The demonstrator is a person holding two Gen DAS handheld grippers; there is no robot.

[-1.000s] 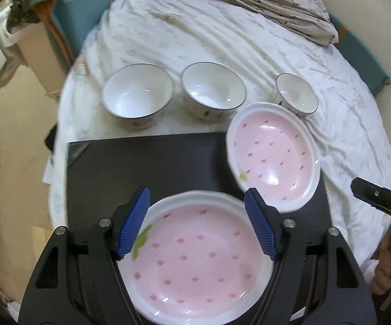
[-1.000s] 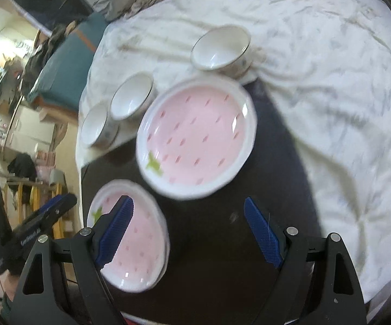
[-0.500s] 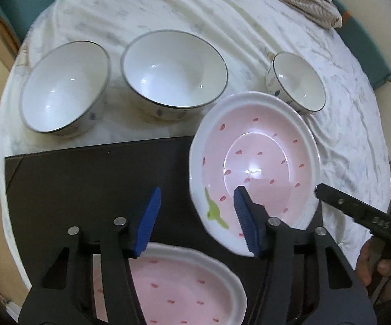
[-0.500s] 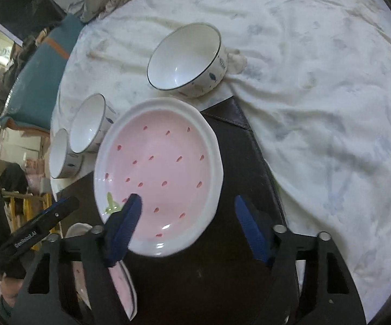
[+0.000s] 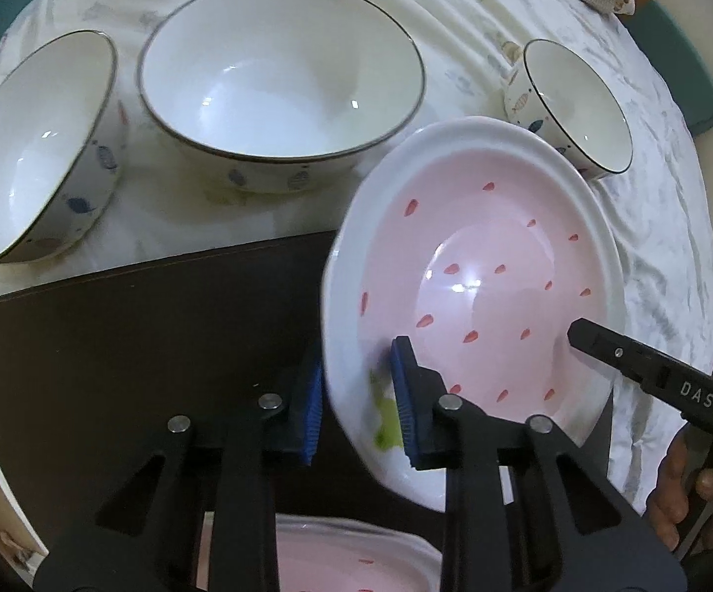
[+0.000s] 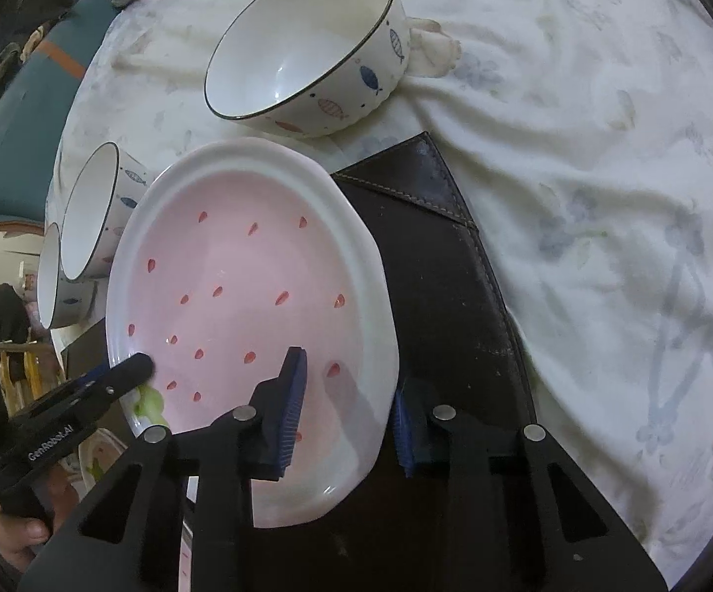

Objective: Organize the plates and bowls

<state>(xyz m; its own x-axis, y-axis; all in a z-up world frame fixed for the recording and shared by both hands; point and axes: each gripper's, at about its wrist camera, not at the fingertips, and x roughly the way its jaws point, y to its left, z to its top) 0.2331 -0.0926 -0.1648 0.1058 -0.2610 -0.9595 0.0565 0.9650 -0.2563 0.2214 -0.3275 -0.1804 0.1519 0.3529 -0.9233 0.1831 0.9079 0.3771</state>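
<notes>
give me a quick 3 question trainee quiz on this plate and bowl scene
1. True or false: both grippers straddle the rim of the same pink plate.
2. How many white bowls stand on the cloth? A) two B) three C) four
3. Fill in: the plate lies partly on the dark ____.

Key
1. True: the left gripper and the right gripper each have one pad inside the plate and one outside its rim, at opposite edges; both have just been closing.
2. B: big bowl, left bowl, small bowl.
3. mat
</notes>
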